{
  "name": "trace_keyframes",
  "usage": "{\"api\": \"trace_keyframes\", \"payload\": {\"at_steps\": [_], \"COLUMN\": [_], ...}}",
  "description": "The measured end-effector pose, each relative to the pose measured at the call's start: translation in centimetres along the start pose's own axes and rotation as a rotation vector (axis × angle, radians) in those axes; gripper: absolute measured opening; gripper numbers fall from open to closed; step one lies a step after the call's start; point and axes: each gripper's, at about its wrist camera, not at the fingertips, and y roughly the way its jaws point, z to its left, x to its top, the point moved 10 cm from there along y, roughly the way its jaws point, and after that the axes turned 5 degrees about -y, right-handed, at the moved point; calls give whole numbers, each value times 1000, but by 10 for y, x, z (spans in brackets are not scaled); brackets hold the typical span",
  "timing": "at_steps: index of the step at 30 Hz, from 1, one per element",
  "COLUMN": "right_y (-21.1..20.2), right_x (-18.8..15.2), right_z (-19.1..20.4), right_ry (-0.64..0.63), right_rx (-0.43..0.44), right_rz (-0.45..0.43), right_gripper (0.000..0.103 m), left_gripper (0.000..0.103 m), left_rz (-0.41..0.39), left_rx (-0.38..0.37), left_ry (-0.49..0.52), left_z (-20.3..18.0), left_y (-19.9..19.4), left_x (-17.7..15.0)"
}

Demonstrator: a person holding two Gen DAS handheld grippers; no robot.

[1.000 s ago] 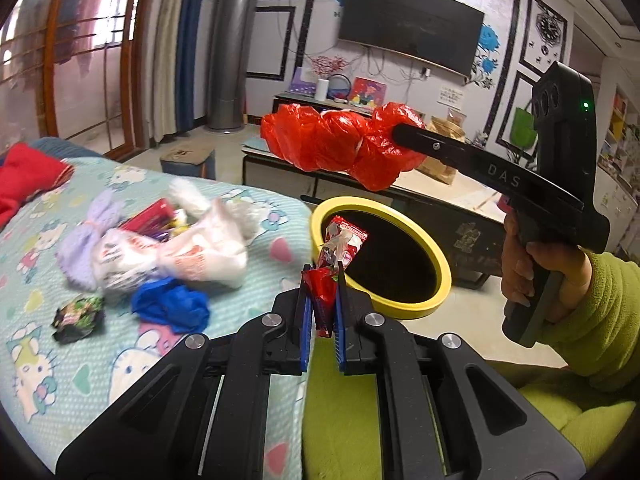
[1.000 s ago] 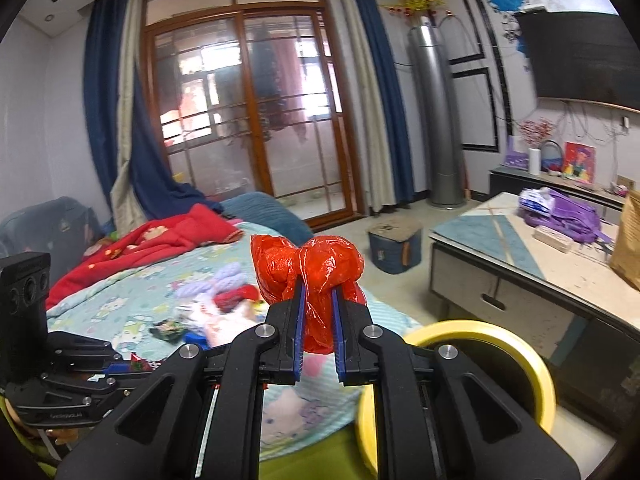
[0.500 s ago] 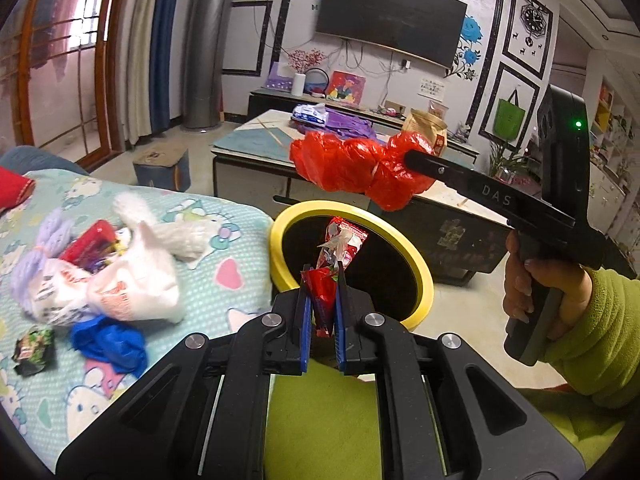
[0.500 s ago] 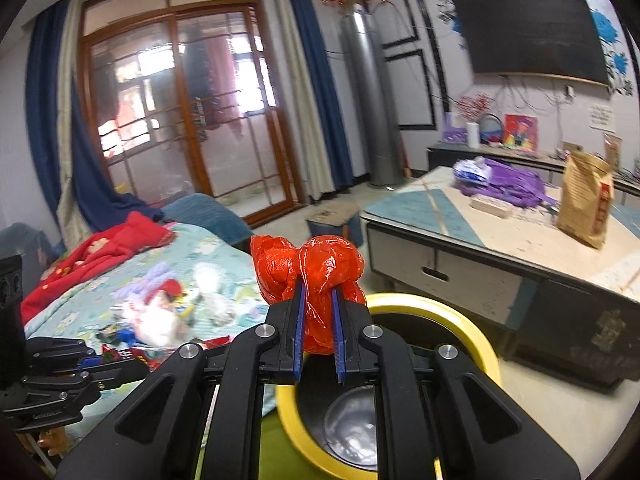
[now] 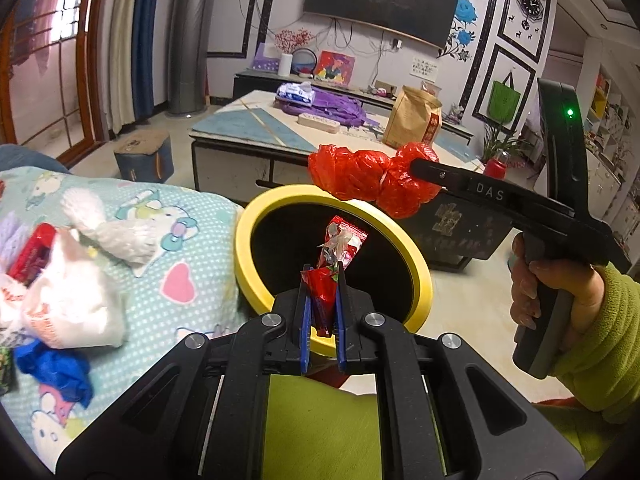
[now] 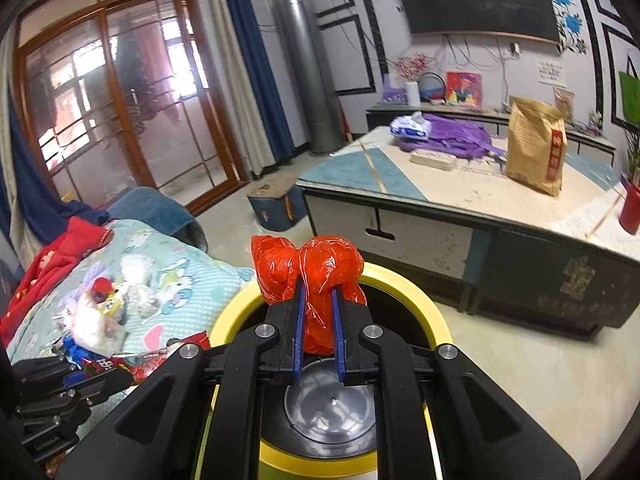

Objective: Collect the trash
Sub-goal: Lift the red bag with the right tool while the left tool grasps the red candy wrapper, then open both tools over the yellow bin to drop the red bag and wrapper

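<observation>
Above the yellow bin (image 5: 420, 256), both tilted claws clenched: left claw (image 5: 322, 312) on red wrapper (image 5: 340, 240), right claw (image 6: 318, 320) on red bag (image 6: 308, 268)

Red snack wrapper (image 5: 325, 300): lower end hidden between the left gripper's (image 5: 322, 320) pads. Red plastic bag (image 6: 310, 276): lower part covered by the right gripper's (image 6: 318, 334) fingers. Yellow-rimmed bin (image 5: 416, 264): near rim hidden behind the gripper body. Blue bag (image 5: 52, 372) and dark packet (image 5: 6, 364) on the bed (image 5: 180, 320): blurred, packet cut by the frame edge.
</observation>
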Motion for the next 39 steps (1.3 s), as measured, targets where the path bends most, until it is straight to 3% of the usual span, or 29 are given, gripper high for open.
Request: {"api": "trace_keyframes", "payload": {"at_steps": [9,17,18,21,23,30,33,39], "right_y": [21,30,31,33,33,28,25,12], "right_x": [-19,-26,-27,-28,-28,-23,-20,-11], "right_z": [-20,-26,-27,-31,-33,-28,-18,14], "right_ry": [46,70,74,90,94,84,71,42], "right_rx": [-27,-34,-35,-40,-46,-39,-15,68], "right_rz": [108,150,155,159,160,131,113,65], "right_gripper": [11,14,14,28,38,46,49,55], "left_gripper": [6,7,16,43,49,80,90,92], "left_rz": [59,100,107,108,102,26,-20,-103], "left_rx": [-2,-2,-5,-6,-8,13,30,95], "left_ry": [17,22,18,2,-11,-38,-47,-58], "left_z": [-6,-7,-6,-5,-3,4,9,26], "left_y": [30,49,51,53,53,30,15,-14], "left_x": [-7,-12,-12,-12,-11,0,7,17]}}
